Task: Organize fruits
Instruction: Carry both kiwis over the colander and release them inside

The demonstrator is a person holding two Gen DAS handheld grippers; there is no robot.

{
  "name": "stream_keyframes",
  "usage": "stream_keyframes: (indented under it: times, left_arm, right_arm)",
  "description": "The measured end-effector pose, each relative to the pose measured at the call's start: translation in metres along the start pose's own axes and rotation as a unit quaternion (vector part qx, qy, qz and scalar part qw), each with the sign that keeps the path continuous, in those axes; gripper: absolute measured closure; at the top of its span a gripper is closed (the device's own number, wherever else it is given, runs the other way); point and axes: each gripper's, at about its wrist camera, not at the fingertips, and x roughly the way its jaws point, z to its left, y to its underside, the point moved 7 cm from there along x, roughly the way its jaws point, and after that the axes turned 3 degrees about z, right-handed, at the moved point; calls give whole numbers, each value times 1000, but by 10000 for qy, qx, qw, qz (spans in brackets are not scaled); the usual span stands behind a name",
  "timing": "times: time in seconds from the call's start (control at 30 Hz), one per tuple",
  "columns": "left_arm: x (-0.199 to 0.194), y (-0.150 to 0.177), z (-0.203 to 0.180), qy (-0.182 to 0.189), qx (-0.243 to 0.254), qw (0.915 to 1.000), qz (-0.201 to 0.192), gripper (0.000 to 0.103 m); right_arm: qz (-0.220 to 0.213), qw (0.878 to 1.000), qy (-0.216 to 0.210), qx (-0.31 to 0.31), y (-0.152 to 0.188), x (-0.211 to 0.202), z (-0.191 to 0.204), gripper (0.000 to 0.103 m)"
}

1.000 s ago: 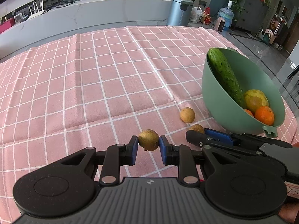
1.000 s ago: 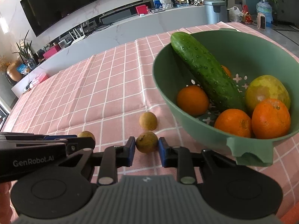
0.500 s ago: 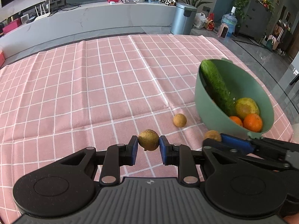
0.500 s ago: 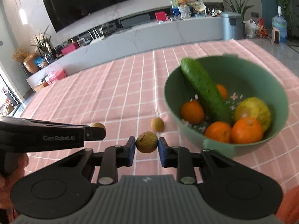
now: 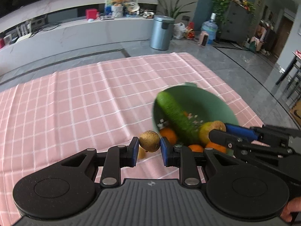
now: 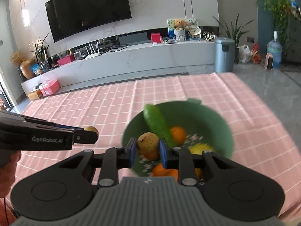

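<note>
While its blue pads press on either side of a small round brown fruit [image 5: 149,140], the left gripper [image 5: 149,148] holds that fruit clamped above the pink checked tablecloth [image 5: 75,113], just beside the near left rim of the green bowl [image 5: 207,101]. A second small brown fruit [image 5: 140,153] lies on the cloth just behind the left pad, mostly hidden by it. The right gripper [image 6: 147,151] is likewise closed on a brown fruit of its own [image 6: 147,144], and in the right wrist view that fruit sits over the near left part of the bowl's opening; how high above the contents it is cannot be told. Inside the bowl a cucumber [image 5: 175,115] leans with its upper end on the far left rim, and around its lower end lie several oranges [image 6: 177,132] and a yellow-green fruit [image 5: 208,131]; the bowl and its contents are blurred in both views. The bowl stands toward the right edge of the table, nearer the front than the far edge. Past the far edge of the cloth are a grey floor, a metal bin [image 5: 162,32] and a long white counter [image 6: 131,58].
</note>
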Motion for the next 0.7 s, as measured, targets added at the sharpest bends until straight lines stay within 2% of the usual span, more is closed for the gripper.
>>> stream_keyframes:
  times: [0.23,0.7]
  left_arm:
    - [23,-16,-28,169,315,9993,128,75]
    - [68,-13,-38,246,516,9965,615,75]
  right_arm:
    - [74,9994,237,-243,-16,3,-31,81]
    - [584,9958,534,-463,-28,48,-68,81]
